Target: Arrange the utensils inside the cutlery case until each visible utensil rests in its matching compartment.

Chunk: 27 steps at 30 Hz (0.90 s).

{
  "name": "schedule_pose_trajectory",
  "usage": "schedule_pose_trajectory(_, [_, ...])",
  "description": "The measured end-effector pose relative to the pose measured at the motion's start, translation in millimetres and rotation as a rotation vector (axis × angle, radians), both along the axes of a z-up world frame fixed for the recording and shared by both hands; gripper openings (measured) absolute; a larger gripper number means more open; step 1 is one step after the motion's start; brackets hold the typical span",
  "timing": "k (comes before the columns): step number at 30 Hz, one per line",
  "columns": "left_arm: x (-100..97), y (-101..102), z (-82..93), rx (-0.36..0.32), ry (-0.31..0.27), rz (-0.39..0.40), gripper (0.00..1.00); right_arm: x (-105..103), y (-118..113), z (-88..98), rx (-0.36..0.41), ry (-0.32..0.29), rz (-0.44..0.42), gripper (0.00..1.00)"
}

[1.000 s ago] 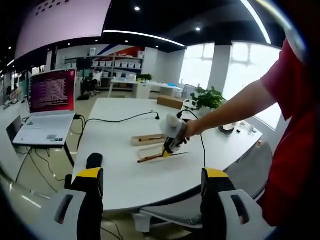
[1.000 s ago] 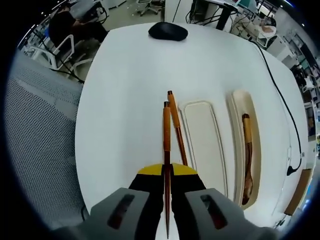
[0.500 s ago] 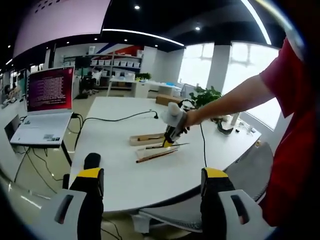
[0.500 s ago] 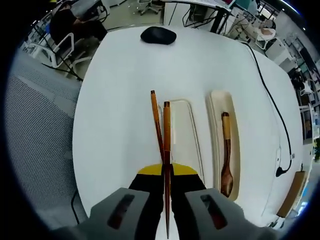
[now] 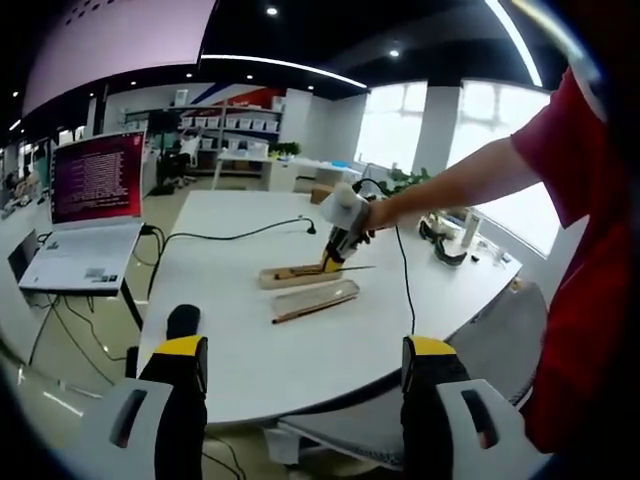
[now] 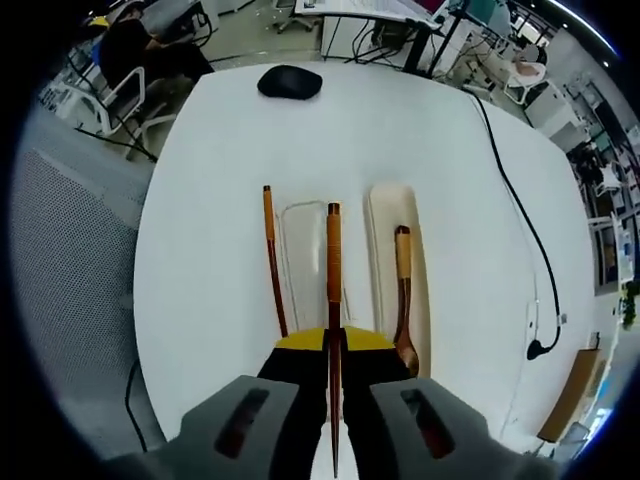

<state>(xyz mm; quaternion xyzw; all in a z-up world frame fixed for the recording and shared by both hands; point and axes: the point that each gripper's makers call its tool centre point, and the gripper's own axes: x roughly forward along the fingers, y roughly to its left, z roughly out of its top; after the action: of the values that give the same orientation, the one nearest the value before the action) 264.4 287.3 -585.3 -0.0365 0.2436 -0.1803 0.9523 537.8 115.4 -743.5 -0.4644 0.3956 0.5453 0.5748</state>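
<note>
Progress: we judge it partly done | spoon (image 6: 402,300) rests in its tray (image 6: 420,300) | right tongs (image 6: 334,345) clenched on chopstick (image 6: 333,270) above empty tray (image 6: 300,250) | second chopstick (image 6: 272,260) on surface (image 6: 200,200) | left tongs (image 5: 300,360) released, idle.

One chopstick (image 6: 333,300) aloft, other (image 6: 272,260) beside case (image 6: 305,255) (spoon (image 6: 403,300) inside).

Left hand-held gripper (image 5: 295,385): held low at the near edge of the table (image 5: 250,350), jaws spread wide apart and nothing between them.
Right hand-held gripper (image 6: 333,345): jaws closed on a chopstick (image 6: 333,300) that points straight ahead between them; in the left gripper view it hangs above the table, tilted downward.
Right arm (image 5: 460,185): bare forearm stretched out over the table from a red sleeve (image 5: 565,150), hand (image 5: 375,213) wrapped around the gripper's body.
</note>
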Motion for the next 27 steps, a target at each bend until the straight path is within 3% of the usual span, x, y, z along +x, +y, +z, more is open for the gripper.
schedule_pose_trajectory(16, [-2.4, 1, -6.1, 0.005, 0.027, 0.019, 0.81, 34, 13, 12.8, 0.022, -0.009, 0.018, 0.01])
schedule_pose_trajectory(21, [-3.1, 5, -8.1, 0.021, 0.043, 0.033, 0.81, 49, 25, 15.2, 0.052, -0.011, 0.031, 0.01])
schedule_pose_trajectory(27, [0.2, 3, 1.7, 0.021, 0.035, 0.048, 0.81, 58, 44, 10.6, 0.080, 0.005, 0.046, 0.01])
